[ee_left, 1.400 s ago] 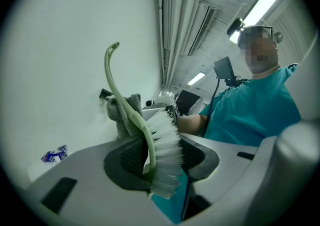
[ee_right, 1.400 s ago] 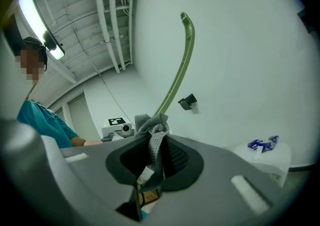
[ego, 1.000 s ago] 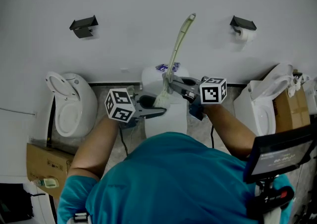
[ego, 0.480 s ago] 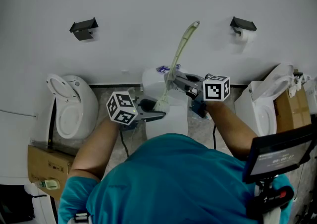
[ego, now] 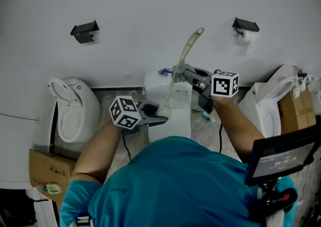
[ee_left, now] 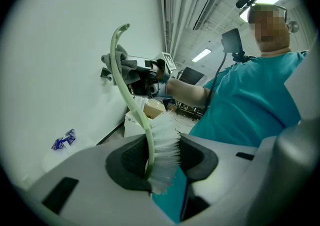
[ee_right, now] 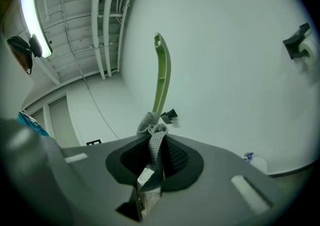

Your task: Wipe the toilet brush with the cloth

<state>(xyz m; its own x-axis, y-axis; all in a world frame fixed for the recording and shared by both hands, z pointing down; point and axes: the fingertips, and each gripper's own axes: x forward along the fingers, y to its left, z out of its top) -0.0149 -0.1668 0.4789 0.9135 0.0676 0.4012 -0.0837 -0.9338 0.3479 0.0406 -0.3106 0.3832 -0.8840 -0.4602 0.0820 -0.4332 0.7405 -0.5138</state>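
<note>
My left gripper (ee_left: 161, 162) clamps the toilet brush (ee_right: 161, 77) at its bristle head. The handle slants up from there, and my right gripper (ee_right: 156, 160), pinching the cloth (ee_right: 151, 125), sits midway along it.

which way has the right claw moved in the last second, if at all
Yes. The right claw has shifted up and rightward in the head view, nearer the wall-mounted paper holder.
</note>
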